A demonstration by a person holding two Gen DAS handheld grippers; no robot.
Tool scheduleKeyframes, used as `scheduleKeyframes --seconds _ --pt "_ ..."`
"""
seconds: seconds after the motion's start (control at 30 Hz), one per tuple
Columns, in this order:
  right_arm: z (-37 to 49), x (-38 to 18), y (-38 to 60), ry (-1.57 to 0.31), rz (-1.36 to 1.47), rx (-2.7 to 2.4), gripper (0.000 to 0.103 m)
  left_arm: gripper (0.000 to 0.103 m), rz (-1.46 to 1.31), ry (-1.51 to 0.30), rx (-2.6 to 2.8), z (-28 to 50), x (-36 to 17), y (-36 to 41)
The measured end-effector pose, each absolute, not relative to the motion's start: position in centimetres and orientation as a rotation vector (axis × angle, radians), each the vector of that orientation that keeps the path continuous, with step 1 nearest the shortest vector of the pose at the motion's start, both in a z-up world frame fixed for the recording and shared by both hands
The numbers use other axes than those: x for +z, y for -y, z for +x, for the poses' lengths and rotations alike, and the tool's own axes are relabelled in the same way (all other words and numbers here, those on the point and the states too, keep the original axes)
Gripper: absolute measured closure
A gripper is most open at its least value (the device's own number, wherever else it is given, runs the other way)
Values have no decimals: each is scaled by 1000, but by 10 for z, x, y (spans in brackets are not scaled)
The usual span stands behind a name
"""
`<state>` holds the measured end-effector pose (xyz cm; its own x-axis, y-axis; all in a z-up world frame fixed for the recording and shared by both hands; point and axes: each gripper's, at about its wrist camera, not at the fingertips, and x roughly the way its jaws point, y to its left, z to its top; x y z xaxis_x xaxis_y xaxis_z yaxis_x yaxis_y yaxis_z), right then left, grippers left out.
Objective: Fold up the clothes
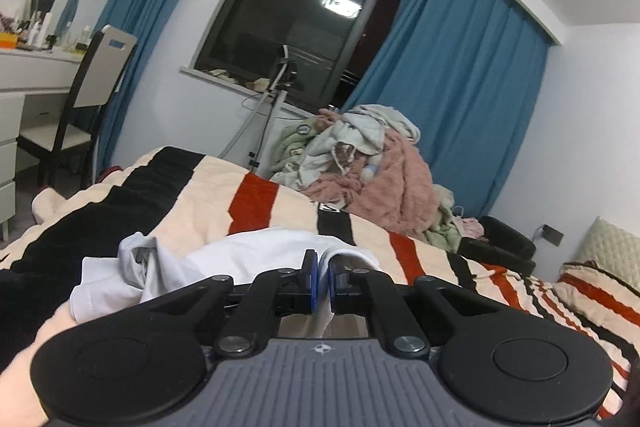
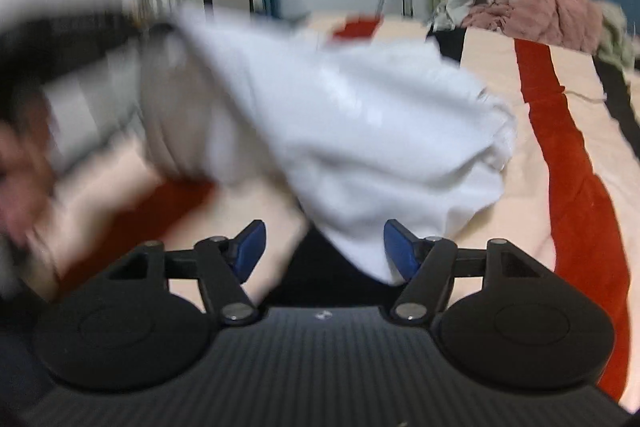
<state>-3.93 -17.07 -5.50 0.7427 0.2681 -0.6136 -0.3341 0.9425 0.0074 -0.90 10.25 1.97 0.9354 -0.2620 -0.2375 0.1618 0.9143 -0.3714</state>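
Observation:
A white garment (image 1: 240, 259) lies bunched on the striped bedspread (image 1: 192, 203). My left gripper (image 1: 321, 269) is shut on an edge of the white garment, with cloth pinched between its blue pads. In the right wrist view the same white garment (image 2: 340, 131) hangs lifted and blurred above the bed. My right gripper (image 2: 324, 251) is open, and a low corner of the cloth rests against its right blue pad (image 2: 400, 251). The other hand-held gripper and a hand show blurred at the far left (image 2: 48, 115).
A pile of unfolded clothes (image 1: 360, 163) with a pink fleece sits at the bed's far side below blue curtains (image 1: 460, 87). A tripod (image 1: 272, 107) stands by the window. A dressing table and chair (image 1: 80, 99) are at the left. A pillow (image 1: 608, 255) lies at right.

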Motion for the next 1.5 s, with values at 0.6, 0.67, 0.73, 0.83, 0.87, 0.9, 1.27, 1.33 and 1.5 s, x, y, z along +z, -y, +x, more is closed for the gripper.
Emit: scheduleKeyframes --seconds 0.6,0.67,0.73,0.83,0.87,0.9,1.27,1.33,1.5 --pt "-112 58 247 -268 118 253 93 99 -403 -79 -353 -100 81 -112" --pt "-109 69 255 -269 166 285 93 99 -408 -72 -360 -105 90 -113" --pt "-84 71 261 -326 218 318 93 99 -396 -107 -353 -88 95 -110" --pt "-26 60 267 -465 291 347 93 98 -369 -240 -338 -31 88 -101" --pt "-2 50 269 -530 327 348 93 98 -368 -300 -321 -8 80 -98" --pt "21 37 274 -594 385 342 93 98 -364 -366 -306 15 69 -94" --pt "89 -69 298 -704 648 256 67 91 -380 -766 -231 145 -68 -96" --pt "83 -59 299 -614 601 215 34 80 -387 -744 -250 148 -63 -97" --pt "69 -36 270 -445 342 258 34 47 -376 -660 -297 133 -41 -92"
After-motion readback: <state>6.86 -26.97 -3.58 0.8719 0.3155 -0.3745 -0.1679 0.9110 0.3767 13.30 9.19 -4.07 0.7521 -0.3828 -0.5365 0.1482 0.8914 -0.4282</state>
